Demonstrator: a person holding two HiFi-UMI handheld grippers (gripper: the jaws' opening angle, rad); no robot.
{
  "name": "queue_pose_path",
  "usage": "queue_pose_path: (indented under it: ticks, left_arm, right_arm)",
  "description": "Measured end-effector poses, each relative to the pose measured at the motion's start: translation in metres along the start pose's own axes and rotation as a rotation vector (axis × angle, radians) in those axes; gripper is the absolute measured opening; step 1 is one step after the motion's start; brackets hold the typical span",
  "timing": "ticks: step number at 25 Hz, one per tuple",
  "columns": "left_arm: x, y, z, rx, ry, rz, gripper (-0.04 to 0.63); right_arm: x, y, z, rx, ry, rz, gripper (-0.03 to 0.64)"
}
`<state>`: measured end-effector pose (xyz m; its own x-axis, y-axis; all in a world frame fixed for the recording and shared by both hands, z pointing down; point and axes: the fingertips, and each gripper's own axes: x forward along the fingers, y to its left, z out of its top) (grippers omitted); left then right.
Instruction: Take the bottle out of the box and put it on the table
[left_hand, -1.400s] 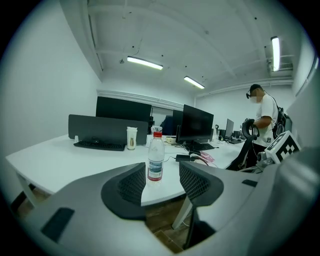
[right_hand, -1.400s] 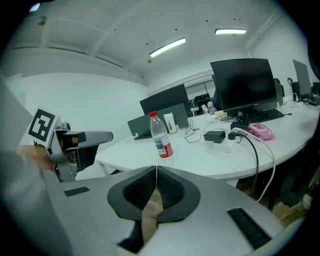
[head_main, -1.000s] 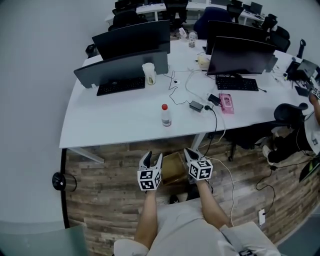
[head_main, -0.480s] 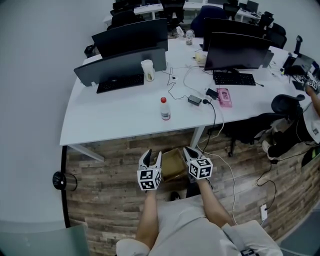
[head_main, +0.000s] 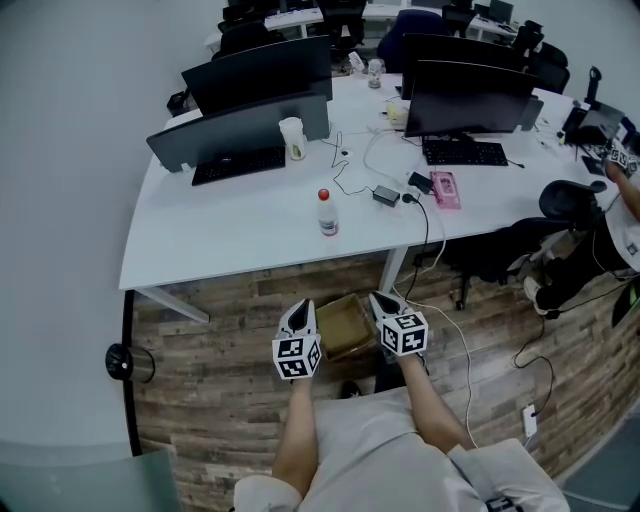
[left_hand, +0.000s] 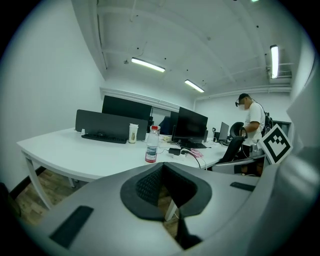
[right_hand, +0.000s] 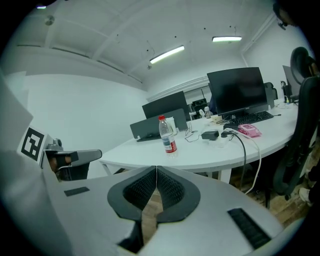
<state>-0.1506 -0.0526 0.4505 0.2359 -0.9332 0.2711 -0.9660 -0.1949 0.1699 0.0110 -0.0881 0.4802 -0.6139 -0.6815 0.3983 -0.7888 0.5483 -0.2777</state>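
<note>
A clear bottle (head_main: 326, 214) with a red cap and red label stands upright on the white table (head_main: 230, 235); it also shows as the bottle (left_hand: 151, 145) and the bottle (right_hand: 168, 135) in the two gripper views. An open cardboard box (head_main: 347, 325) sits on the wood floor below the table's front edge. My left gripper (head_main: 301, 313) hangs just left of the box, its jaws closing to shut with nothing between them (left_hand: 162, 167). My right gripper (head_main: 384, 303) hangs just right of the box, shut and empty (right_hand: 156, 170). Both are well short of the bottle.
Dark monitors (head_main: 240, 125), keyboards (head_main: 238, 165), a cup (head_main: 291, 138), a black adapter with cables (head_main: 386, 194) and a pink object (head_main: 446, 189) lie on the table. A white table leg (head_main: 392, 265) stands behind the box. Office chairs (head_main: 560, 205) and a person (left_hand: 252, 117) are at the right.
The left gripper's fingers, spread apart earlier, have come together. Both grippers have drifted slightly away from the table. The bottle stays upright on the table.
</note>
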Motion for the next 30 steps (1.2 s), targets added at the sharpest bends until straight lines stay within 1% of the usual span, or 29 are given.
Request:
queue_pose_path:
  ticks: [6, 9, 12, 18, 30]
  left_arm:
    - [0.003, -0.012, 0.004, 0.031, -0.011, -0.017, 0.014]
    - [0.004, -0.014, 0.005, 0.034, -0.014, -0.022, 0.014]
    - [0.004, -0.014, 0.007, 0.043, -0.024, -0.011, 0.015]
    - [0.007, -0.012, 0.014, 0.047, -0.036, -0.002, 0.014]
    - [0.008, -0.016, 0.011, 0.055, -0.032, -0.018, 0.015]
  right_arm:
    - [-0.004, -0.001, 0.001, -0.002, 0.002, 0.010, 0.040]
    - [-0.004, 0.001, 0.000, 0.016, 0.002, 0.037, 0.040]
    - [-0.004, 0.003, -0.001, 0.012, 0.008, 0.055, 0.040]
    - [-0.002, -0.003, 0.000, 0.012, 0.027, 0.042, 0.040]
    - [-0.006, -0.007, 0.000, 0.042, 0.000, 0.027, 0.040]
